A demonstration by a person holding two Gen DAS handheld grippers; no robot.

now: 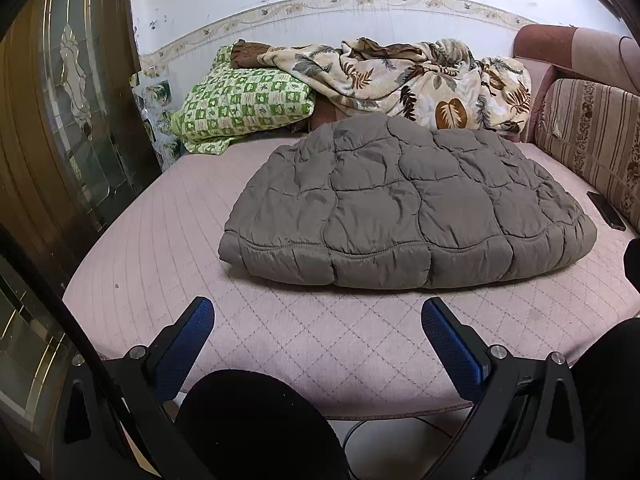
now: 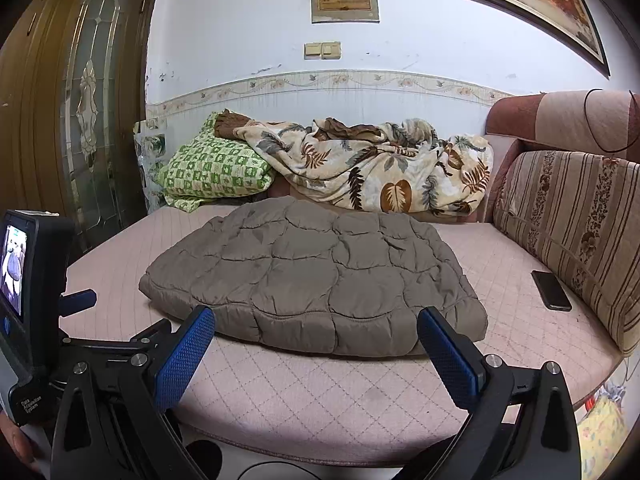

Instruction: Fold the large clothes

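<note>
A grey-brown quilted puffer garment (image 1: 404,204) lies folded flat in the middle of the pink quilted mattress (image 1: 168,248); it also shows in the right wrist view (image 2: 316,276). My left gripper (image 1: 318,312) is open and empty, hovering above the mattress's near edge in front of the garment. My right gripper (image 2: 316,320) is open and empty, just short of the garment's near hem. The left gripper's body with its screen (image 2: 24,292) shows at the left of the right wrist view.
A green checked pillow (image 1: 244,100) and a leaf-print blanket (image 1: 420,80) lie against the back wall. A striped sofa cushion (image 2: 576,232) stands on the right with a dark phone (image 2: 551,290) beside it. A wooden glass door (image 2: 80,100) is on the left.
</note>
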